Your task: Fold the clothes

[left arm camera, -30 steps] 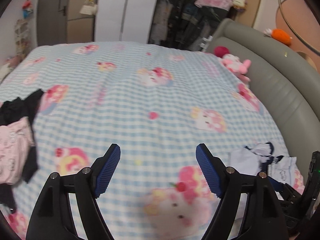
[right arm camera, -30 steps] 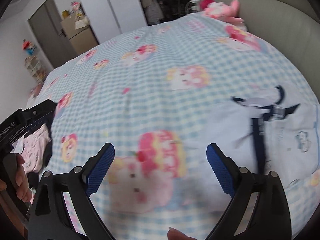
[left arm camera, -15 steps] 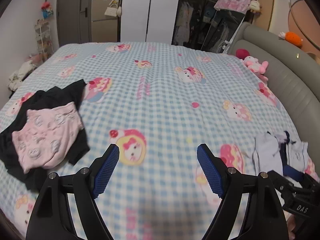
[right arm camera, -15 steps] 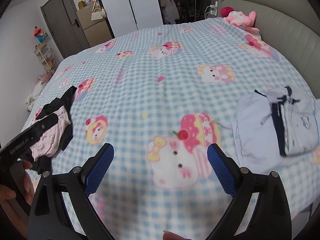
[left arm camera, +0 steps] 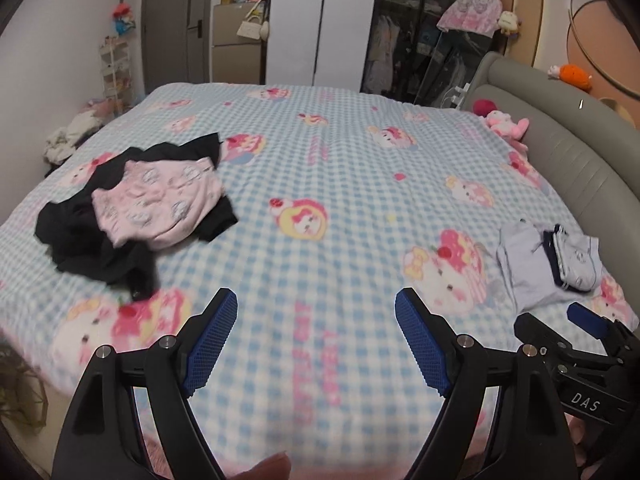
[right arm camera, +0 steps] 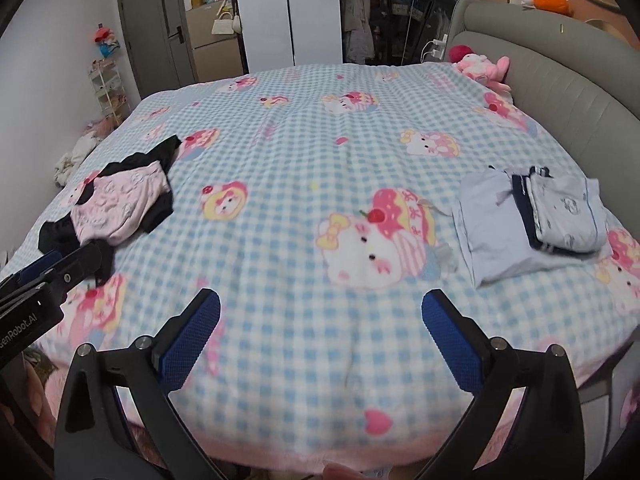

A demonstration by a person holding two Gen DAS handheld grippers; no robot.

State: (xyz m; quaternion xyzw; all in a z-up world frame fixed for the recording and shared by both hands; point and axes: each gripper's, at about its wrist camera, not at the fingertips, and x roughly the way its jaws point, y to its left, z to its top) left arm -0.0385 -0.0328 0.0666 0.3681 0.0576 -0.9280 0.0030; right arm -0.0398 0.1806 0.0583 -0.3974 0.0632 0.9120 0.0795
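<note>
A pink patterned garment (left arm camera: pixel 160 204) lies crumpled on a black garment (left arm camera: pixel 100 248) at the bed's left side; both show in the right wrist view too, the pink garment (right arm camera: pixel 116 204) on the black one (right arm camera: pixel 160 152). A folded pale blue stack with navy trim (left arm camera: pixel 556 264) lies at the right edge, also in the right wrist view (right arm camera: pixel 532 220). My left gripper (left arm camera: pixel 316 344) is open and empty above the bed's near edge. My right gripper (right arm camera: pixel 320 340) is open and empty, also near the front edge.
The bed has a blue checked cartoon blanket (right arm camera: pixel 304 128) and a grey padded headboard (right arm camera: pixel 560 80) on the right. A pink plush toy (right arm camera: pixel 480 66) sits at the far right corner. Wardrobes and a door stand behind; clothes lie heaped on the floor at the left (left arm camera: pixel 68 140).
Both grippers have pulled back and up from the bed, so more of it shows. The pink and black pile has come fully into view. Both grippers stay open.
</note>
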